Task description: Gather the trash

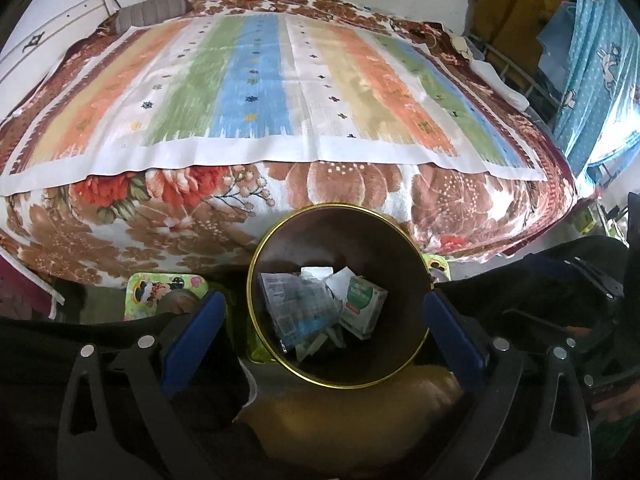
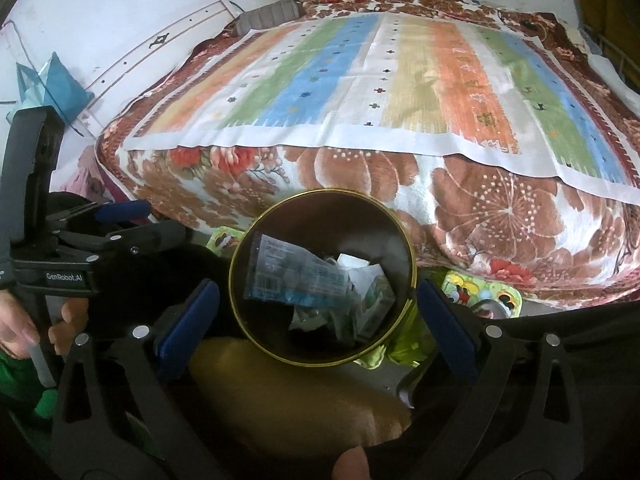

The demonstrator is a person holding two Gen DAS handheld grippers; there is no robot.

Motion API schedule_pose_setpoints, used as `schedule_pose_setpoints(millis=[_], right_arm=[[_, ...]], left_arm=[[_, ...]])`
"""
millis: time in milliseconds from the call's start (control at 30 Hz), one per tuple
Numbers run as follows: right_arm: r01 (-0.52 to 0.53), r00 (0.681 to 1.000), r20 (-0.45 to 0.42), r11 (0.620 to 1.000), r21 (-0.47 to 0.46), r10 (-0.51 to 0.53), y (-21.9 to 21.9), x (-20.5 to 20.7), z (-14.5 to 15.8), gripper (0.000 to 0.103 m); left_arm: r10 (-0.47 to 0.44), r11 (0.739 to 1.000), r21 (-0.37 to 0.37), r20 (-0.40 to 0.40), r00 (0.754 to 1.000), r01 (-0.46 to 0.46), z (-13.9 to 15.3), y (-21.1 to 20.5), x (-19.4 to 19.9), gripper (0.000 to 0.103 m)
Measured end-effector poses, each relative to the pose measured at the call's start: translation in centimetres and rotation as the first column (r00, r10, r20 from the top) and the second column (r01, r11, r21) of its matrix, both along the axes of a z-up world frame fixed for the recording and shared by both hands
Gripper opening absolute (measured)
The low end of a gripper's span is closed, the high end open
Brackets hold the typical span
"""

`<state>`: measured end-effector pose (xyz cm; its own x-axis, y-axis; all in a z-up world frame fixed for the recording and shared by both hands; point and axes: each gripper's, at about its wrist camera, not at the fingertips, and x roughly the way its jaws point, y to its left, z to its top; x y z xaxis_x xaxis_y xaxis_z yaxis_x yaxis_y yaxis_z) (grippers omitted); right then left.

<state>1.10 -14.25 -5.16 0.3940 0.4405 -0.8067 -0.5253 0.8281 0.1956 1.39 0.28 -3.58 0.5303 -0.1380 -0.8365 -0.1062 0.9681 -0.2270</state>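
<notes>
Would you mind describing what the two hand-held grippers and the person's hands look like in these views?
Both the left hand-held gripper and the right hand-held gripper are black plastic with cut-out slots, round silver fasteners and blue pads on the fingers. The right wrist view shows the left unit from the side, with white "GenRobot.AI" lettering. A bare hand grips its handle beside a green sleeve.

Bin [image 1: 340, 376] sits on the floor directly ahead of both tongs, between the spread fingers of the left gripper [image 1: 326, 332] and of the right gripper [image 2: 316, 320]. Inside the bin: a flat wrapper [image 1: 296, 308] to the left, a small carton [image 1: 362, 306] to its right. Bed [image 1: 280, 80] lies beyond the bin, with a mat [image 1: 260, 92] spread on top.
</notes>
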Motion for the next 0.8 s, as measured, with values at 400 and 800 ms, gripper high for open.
schedule_pose_setpoints(millis=[400,800], right_arm=[[0.0,1.0,0.002,1.0,-0.004,0.0,0.37,-0.05,-0.08,0.094],[0.002,1.0,-0.008,1.0,0.009,-0.002,0.3,0.09,-0.18,0.094]], left_arm=[[0.0,1.0,-0.002,0.0,1.0,0.0,-0.18,-0.37,0.32,0.097],[0.018,1.0,0.003,-0.019,1.0,-0.018,-0.68,-0.05,0.52,0.097]])
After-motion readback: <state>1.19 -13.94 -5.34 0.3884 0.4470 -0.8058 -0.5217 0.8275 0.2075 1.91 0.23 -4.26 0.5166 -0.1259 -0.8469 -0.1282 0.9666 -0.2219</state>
